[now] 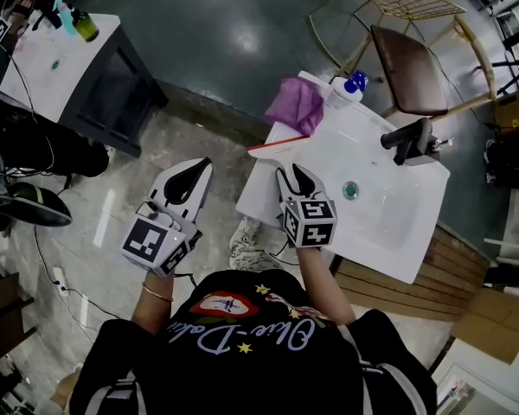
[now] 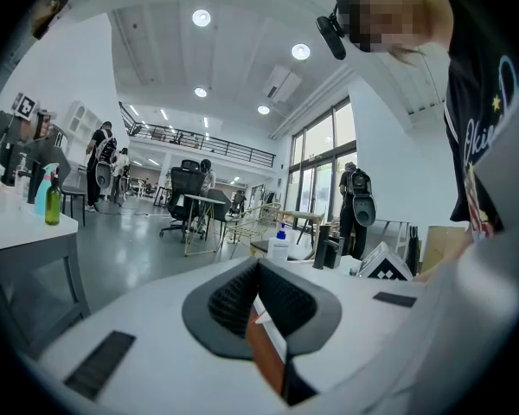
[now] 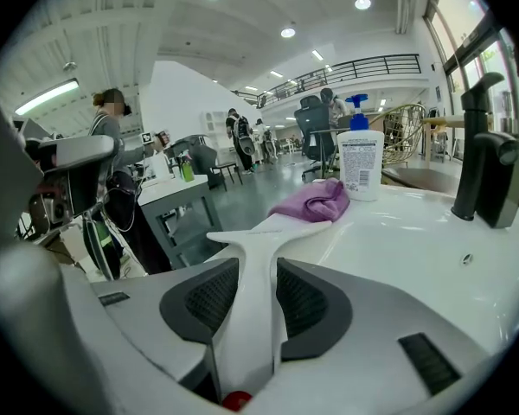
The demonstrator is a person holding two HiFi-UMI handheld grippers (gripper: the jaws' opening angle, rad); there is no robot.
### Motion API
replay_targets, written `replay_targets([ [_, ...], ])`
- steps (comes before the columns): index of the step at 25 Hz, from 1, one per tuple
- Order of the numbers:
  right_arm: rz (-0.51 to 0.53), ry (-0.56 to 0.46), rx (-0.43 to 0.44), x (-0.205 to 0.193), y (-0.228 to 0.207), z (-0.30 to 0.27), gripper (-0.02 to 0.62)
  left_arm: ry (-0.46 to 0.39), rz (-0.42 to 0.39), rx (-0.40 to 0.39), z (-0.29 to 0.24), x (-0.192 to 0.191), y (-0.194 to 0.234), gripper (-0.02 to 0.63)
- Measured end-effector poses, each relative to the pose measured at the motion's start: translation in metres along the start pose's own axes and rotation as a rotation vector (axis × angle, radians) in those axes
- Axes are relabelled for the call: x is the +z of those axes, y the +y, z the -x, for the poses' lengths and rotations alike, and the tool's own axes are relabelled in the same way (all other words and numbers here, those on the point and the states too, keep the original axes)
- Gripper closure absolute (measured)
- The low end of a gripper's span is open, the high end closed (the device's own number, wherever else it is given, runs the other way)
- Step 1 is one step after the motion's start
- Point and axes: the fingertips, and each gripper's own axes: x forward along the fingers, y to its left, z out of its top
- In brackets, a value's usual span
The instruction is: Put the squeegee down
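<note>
Right claw [image 3: 256, 264] apart around squeegee [image 3: 272, 228], left claw [image 2: 258, 266] together, pump bottle [image 3: 361, 164] label unreadable

squeegee [image 1: 278, 143] on the basin [image 1: 391, 236] rim, cloth [image 1: 297, 104] beyond it.

Right gripper [image 3: 258, 271] jaws apart, white squeegee [image 3: 272, 229] handle between the 2 pads, blade end lying on the sink [image 3: 398, 232] left rim. Purple cloth [image 3: 311, 204] just past the blade, same rim. Pump bottle [image 3: 361, 158] behind cloth, far corner. Black faucet [image 3: 484, 158] at right edge.
</note>
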Motion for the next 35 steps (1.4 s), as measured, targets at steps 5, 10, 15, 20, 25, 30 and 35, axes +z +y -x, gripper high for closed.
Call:
replay_targets([
  [5, -0.007, 0.001, 0.004, -0.002, 0.002, 0.0, 0.428, 0.001, 0.0, 0.001, 0.001, -0.001, 0.0, 0.612],
  [10, -0.008, -0.004, 0.001, 0.0, 0.002, 0.0, 0.426, -0.001, 0.0, 0.003, 0.002, 0.001, 0.001, 0.612],
  [15, -0.011, -0.033, -0.008, 0.006, 0.001, 0.004, 0.423, -0.002, -0.002, 0.002, 0.002, 0.002, -0.001, 0.612],
  [20, -0.017, -0.061, -0.014, 0.011, 0.001, 0.008, 0.408, -0.004, -0.006, -0.001, 0.003, 0.002, -0.004, 0.612],
  [25, -0.015, -0.101, -0.015, 0.019, 0.001, 0.014, 0.407, -0.007, -0.012, -0.005, 0.004, 0.003, -0.008, 0.612],
  [30, -0.018, -0.135, -0.008, 0.026, 0.003, 0.022, 0.408, -0.011, -0.019, -0.008, 0.006, 0.005, -0.013, 0.612],
  [35, -0.012, -0.189, 0.004, 0.034, 0.004, 0.035, 0.419, -0.017, -0.027, -0.022, 0.007, 0.007, -0.023, 0.612],
])
